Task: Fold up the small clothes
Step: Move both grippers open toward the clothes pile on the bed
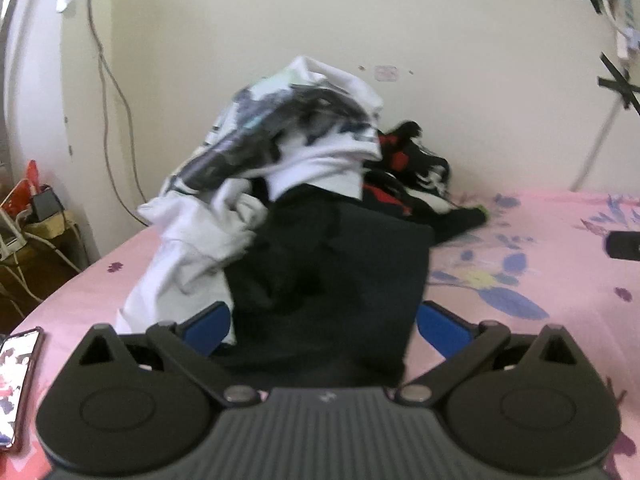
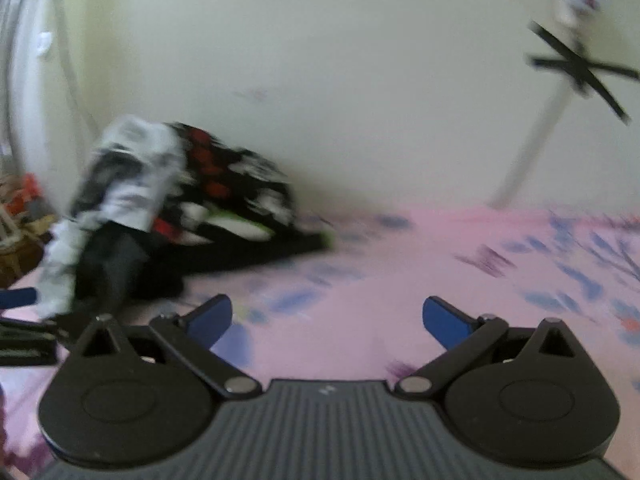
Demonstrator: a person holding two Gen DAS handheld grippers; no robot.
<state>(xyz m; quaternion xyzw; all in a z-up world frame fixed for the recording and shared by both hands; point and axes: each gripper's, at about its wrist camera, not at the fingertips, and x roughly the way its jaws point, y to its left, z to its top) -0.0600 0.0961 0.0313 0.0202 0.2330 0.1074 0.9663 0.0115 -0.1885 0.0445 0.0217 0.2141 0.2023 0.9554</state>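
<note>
Your left gripper [image 1: 324, 320] has its jaws spread wide with a black garment [image 1: 340, 276] lying between the blue fingers [image 1: 210, 326]; the cloth covers the gap, so you cannot tell whether it is merely draped there or about to be pinched, but the jaws are clearly not closed on it. Just beyond it sits the pile [image 1: 288, 140]: a white printed shirt [image 1: 320, 120] heaped on top, a black-and-red piece [image 1: 412, 168] behind it against the wall [image 1: 260, 12], all on the pink sheet [image 1: 520, 320]. A phone [image 1: 18, 380] lies at the left edge. Your right gripper [image 2: 328, 320] is also wide open and holds nothing, hovering over bare sheet, with the pile well off to its left; that view is blurred, so detail is poor. As for progress, I judge you are at the very start: nothing visible is folded or stacked, the black garment is still bunched, and every piece in the pile is left to do
</note>
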